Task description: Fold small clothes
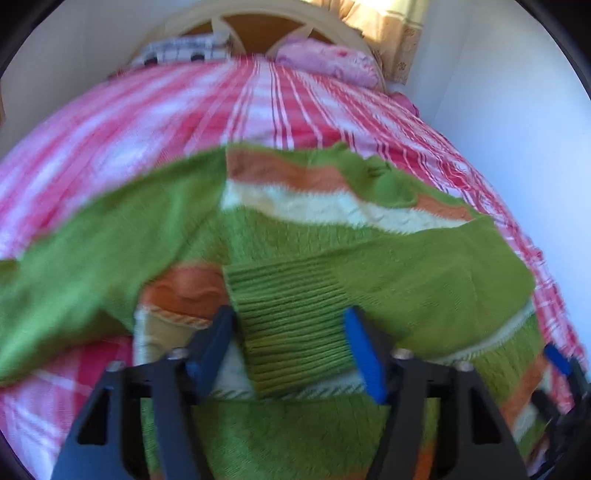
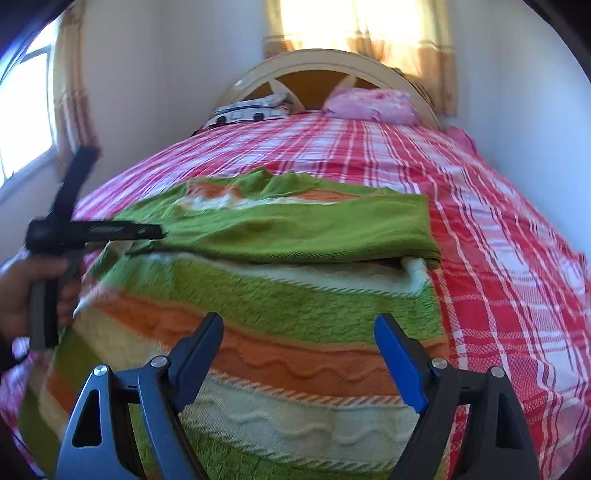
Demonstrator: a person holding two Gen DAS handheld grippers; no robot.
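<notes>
I count one knitted sweater [image 2: 280, 236], striped green, orange and cream, mid-frame. One red plaid bedspread [image 2: 498, 258] fills the right. Two pillows lie at the top: one pink [image 2: 373, 105], one checked [image 2: 247, 110]. Two curtains [image 2: 369, 33] hang.

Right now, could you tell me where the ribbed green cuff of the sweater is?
In the left wrist view the ribbed cuff lies low in the centre, between the left gripper fingers, across the sweater.

Green knit sweater [image 2: 295, 295] with orange and cream stripes, sleeves folded across, flat on bed
</notes>
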